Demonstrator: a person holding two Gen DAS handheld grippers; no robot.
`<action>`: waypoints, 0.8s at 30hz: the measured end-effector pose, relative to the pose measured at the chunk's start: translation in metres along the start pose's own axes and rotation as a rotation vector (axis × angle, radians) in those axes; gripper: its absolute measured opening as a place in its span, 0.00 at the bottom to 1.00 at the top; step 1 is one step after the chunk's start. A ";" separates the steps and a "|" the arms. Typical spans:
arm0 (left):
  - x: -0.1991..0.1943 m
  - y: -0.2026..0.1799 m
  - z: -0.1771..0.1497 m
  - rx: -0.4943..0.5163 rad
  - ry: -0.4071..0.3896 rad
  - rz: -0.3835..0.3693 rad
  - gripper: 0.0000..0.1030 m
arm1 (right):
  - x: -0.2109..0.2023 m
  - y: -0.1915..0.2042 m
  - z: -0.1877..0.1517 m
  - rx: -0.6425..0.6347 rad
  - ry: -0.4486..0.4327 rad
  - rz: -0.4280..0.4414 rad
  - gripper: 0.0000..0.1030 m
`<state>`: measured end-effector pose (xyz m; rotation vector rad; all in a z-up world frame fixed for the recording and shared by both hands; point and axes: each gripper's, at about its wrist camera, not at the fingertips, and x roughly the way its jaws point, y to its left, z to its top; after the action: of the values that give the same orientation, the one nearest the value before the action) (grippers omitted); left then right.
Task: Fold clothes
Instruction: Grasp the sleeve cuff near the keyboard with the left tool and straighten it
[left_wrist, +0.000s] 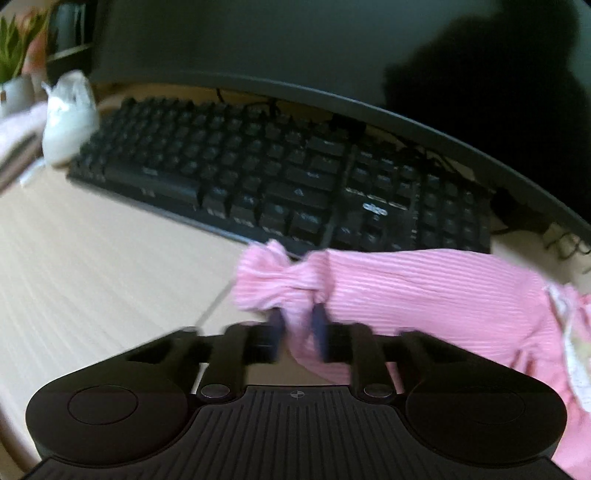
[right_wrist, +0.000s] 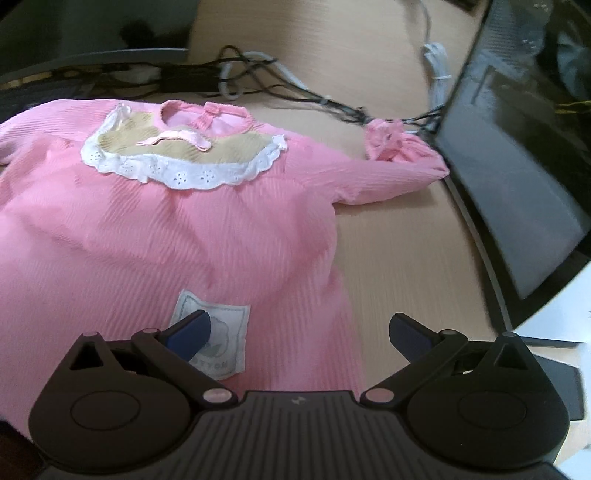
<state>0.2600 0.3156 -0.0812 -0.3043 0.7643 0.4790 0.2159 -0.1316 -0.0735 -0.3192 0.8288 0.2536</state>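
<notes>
A pink ribbed child's garment (right_wrist: 177, 229) lies flat on the wooden desk, with a tan bib and white lace collar (right_wrist: 184, 155) and a sewn patch (right_wrist: 225, 325). My left gripper (left_wrist: 298, 317) is shut on the cuff end of one pink sleeve (left_wrist: 406, 295), just in front of the keyboard. My right gripper (right_wrist: 299, 328) is open and empty, low over the garment's right side. Its left fingertip (right_wrist: 192, 328) sits above the patch and its right one over bare desk. The other sleeve (right_wrist: 399, 162) lies spread out to the right.
A black keyboard (left_wrist: 277, 184) and a curved monitor (left_wrist: 332, 55) stand behind the sleeve. A white bag (left_wrist: 68, 118) and a potted plant (left_wrist: 14, 55) sit at the far left. Tangled cables (right_wrist: 266, 81) lie behind the collar. A dark monitor (right_wrist: 517, 166) stands on the right.
</notes>
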 end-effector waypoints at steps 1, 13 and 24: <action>0.000 0.003 0.003 0.003 -0.007 0.022 0.15 | -0.001 0.001 -0.001 -0.003 0.004 0.028 1.00; -0.029 0.070 0.031 -0.064 -0.001 0.052 0.50 | -0.032 0.024 0.032 -0.126 -0.078 0.180 1.00; -0.079 -0.068 -0.018 0.075 0.052 -0.493 0.86 | 0.073 -0.027 0.141 -0.122 -0.141 -0.124 0.84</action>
<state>0.2353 0.2259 -0.0304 -0.4212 0.7254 -0.0230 0.3683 -0.0973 -0.0344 -0.4603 0.6534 0.2087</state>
